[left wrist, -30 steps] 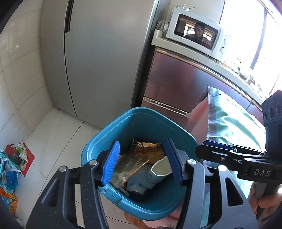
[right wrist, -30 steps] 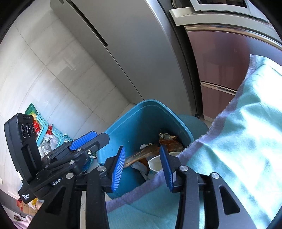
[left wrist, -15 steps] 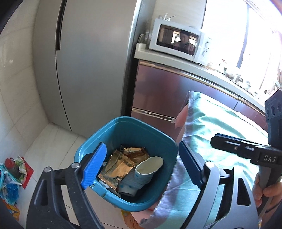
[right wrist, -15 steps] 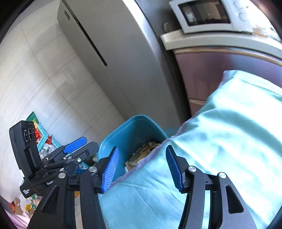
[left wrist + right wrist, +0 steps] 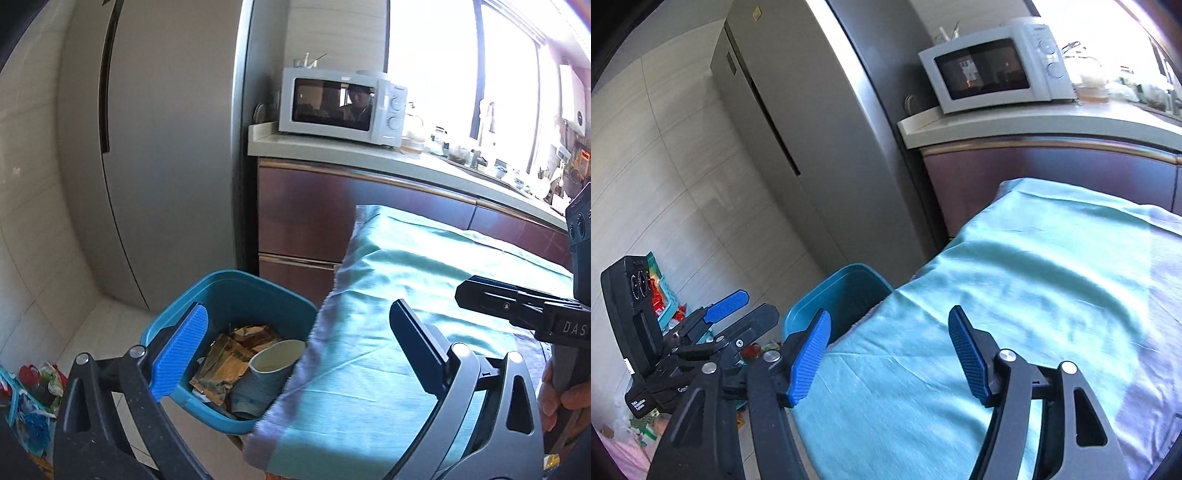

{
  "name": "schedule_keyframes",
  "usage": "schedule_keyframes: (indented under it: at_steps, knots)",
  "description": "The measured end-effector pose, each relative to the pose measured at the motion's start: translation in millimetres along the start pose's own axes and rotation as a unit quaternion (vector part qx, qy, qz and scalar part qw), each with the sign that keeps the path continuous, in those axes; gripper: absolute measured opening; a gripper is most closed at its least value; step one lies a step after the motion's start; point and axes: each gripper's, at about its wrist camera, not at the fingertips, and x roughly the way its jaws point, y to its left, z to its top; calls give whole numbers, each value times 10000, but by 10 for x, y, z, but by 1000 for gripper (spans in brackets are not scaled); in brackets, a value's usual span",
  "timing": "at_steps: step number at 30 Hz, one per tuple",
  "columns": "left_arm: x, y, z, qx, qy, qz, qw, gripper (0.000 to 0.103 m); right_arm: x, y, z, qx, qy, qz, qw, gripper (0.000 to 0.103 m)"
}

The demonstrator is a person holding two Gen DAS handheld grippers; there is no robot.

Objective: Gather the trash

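A blue trash bin [image 5: 236, 288] stands on the floor at the left end of the table; it also shows in the right wrist view [image 5: 846, 291]. Inside it lie crumpled brown wrappers [image 5: 229, 354] and a paper cup [image 5: 275, 363]. My left gripper [image 5: 295, 350] is open and empty, raised above the bin and the table's edge. My right gripper [image 5: 890, 350] is open and empty above the teal tablecloth [image 5: 1015, 295]. The left gripper shows in the right wrist view [image 5: 727, 306], and the right gripper's body shows in the left wrist view [image 5: 524, 306].
A grey fridge [image 5: 162, 147] stands behind the bin. A white microwave [image 5: 343, 107] sits on the counter [image 5: 369, 158] over brown cabinets. A basket of colourful packets [image 5: 26, 398] lies on the tiled floor at the left.
Both grippers have opened wider and risen away from the bin toward the table. The bin now sits lower and smaller in both views, and its contents are hidden in the right wrist view.
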Motion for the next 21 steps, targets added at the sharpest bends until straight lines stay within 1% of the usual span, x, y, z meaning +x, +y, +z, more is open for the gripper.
schedule_keyframes:
  at_steps: [5,7,8,9,12,16,21]
  knots:
    - [-79,-209,-19,87,-102,-71,9999,97,-232,-62,-104,-20,-233,-229,9995,71]
    - [-113,-313,-32,146,-156,-88,9997,97,-348,-93,-153,-39,-360,-348,9987,77]
    - [-131,-361,-41,178,-179,-102,9996,97,-403,-106,-176,-60,-433,-436,9981,78]
    - [-148,-422,-49,217,-214,-100,9995,97,-477,-114,-203,-92,-541,-571,9969,81]
    - [-202,-595,-70,312,-373,-117,9987,97,-690,-142,-292,-198,-882,-978,9911,95]
    - [-282,-825,-83,405,-614,-268,9969,97,-929,-197,-415,-288,-1232,-1397,9821,96]
    - [-297,-1096,-115,567,-683,-311,9956,97,-1190,-311,-570,-197,-1488,-1802,9721,96]
